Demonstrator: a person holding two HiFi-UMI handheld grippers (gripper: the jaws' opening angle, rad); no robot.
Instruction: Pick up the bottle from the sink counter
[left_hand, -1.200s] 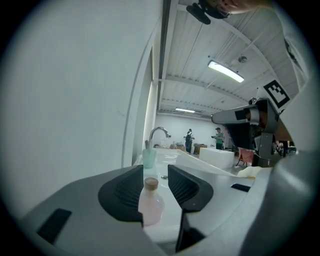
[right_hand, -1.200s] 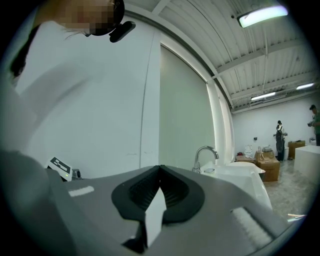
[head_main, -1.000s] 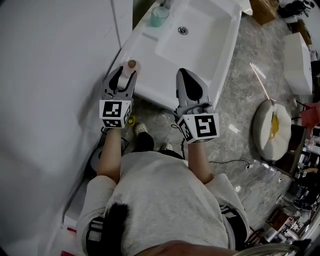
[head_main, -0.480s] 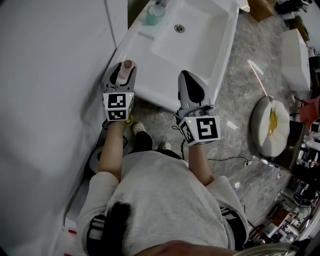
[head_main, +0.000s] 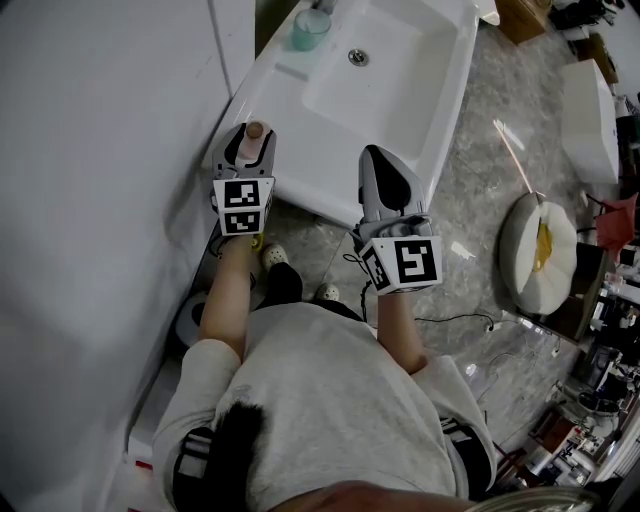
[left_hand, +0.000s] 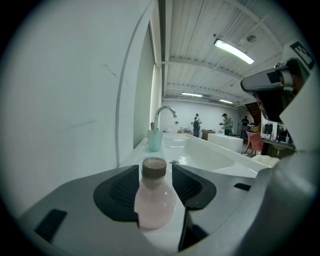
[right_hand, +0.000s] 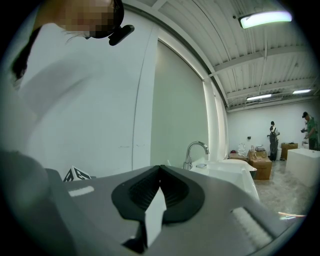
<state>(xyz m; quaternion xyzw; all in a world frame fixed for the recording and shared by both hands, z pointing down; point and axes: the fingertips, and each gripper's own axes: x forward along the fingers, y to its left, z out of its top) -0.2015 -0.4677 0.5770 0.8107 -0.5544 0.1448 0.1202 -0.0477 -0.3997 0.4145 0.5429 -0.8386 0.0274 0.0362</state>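
Observation:
A small pink bottle (head_main: 254, 131) with a brown cap stands on the near left corner of the white sink counter (head_main: 296, 112). My left gripper (head_main: 249, 148) reaches over that corner with its jaws wide apart, one on each side of the bottle. In the left gripper view the bottle (left_hand: 154, 199) stands upright on the counter between the two dark pads (left_hand: 116, 195), very close to both. My right gripper (head_main: 374, 152) hovers at the counter's front edge, right of the bottle, with its jaws together (right_hand: 160, 168) and nothing in them.
The sink basin (head_main: 400, 70) with its drain (head_main: 357, 57) lies beyond the grippers. A teal cup (head_main: 310, 30) stands by the faucet (left_hand: 165, 112) at the far end. A white wall (head_main: 100, 150) runs along the left. A round white object (head_main: 540, 250) lies on the floor at right.
My left gripper has slid forward along the counter so that the bottle now stands deeper between its jaws. The right gripper has hardly moved.

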